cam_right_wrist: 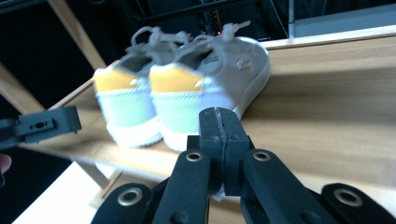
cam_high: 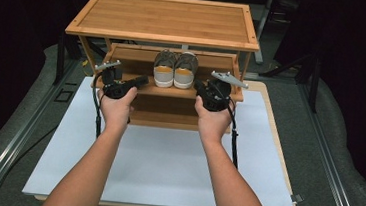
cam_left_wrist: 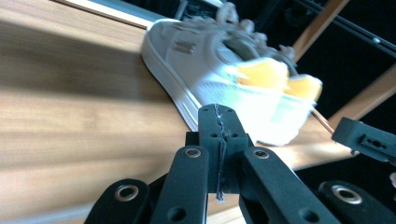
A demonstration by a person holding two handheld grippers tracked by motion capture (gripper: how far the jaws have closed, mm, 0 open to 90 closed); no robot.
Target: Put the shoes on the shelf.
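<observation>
Nearest you, your forearms reach forward over the white mat (cam_high: 165, 166) that covers the table in front of the shoe rack (cam_high: 165, 21). Your left hand (cam_high: 116, 108) holds the left gripper (cam_high: 143, 81) just in front of the rack's middle shelf (cam_high: 129, 63), off to the left of the pair of shoes (cam_high: 175, 69); its jaws are pressed flat together with nothing between them, as the left gripper view makes plain. Your right hand (cam_high: 213, 119) holds the right gripper (cam_high: 198, 87) at the same shelf's front edge, to the right of the pair, and its jaws are likewise closed tight on nothing. The two tips point inward toward the shoes, one on each side, near them but touching neither. The shoes, grey with yellow heel tabs and pale soles, stand side by side on that middle shelf, heels toward you, toes toward the back of the rack. Above them lies the rack's wooden top board.
</observation>
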